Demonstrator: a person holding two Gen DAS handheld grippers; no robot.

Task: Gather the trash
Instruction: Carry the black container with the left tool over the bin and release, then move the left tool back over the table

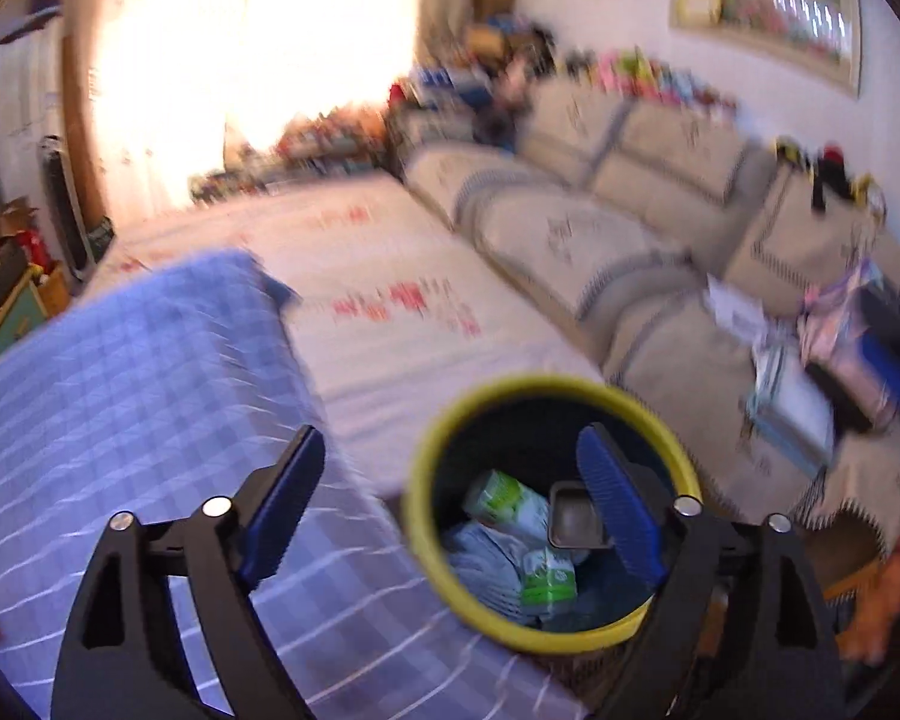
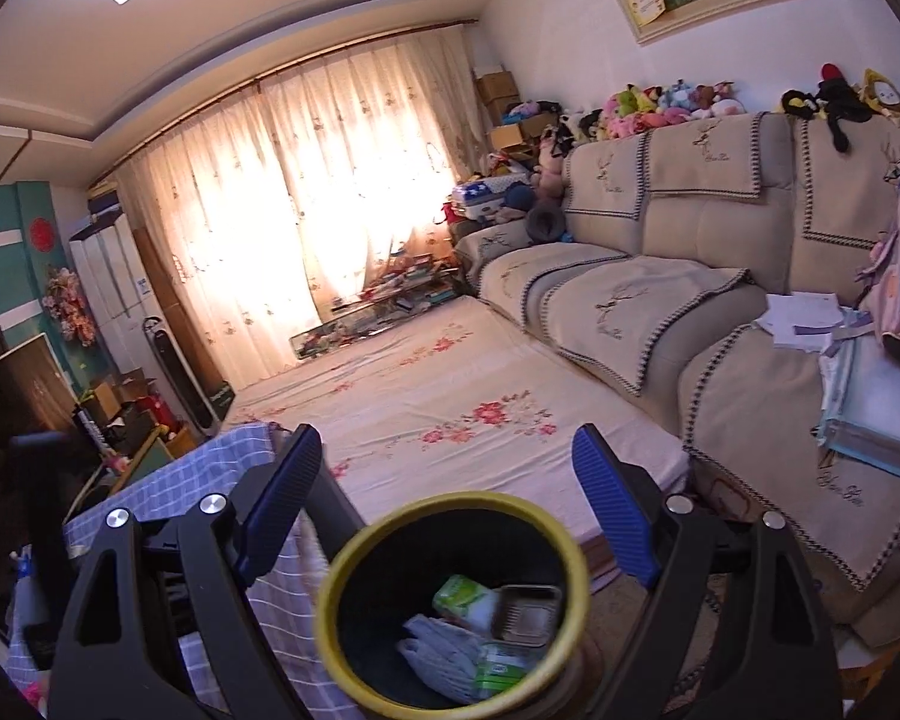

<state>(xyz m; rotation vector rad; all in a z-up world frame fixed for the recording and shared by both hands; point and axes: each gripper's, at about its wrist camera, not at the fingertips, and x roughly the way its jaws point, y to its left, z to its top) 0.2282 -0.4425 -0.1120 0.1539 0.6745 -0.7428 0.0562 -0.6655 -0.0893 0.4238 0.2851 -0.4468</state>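
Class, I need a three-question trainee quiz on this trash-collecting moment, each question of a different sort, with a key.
1. True or false: the right gripper is shut on a piece of trash.
2. Multiple choice: the rim of the trash bin is A) red, B) yellow, C) white.
3. Short answer: name one item lying in the bin.

Key
1. False. Both it and the left gripper are open and hold nothing.
2. B.
3. Any of: the green-and-white carton, the foil tray, the white plastic bag.
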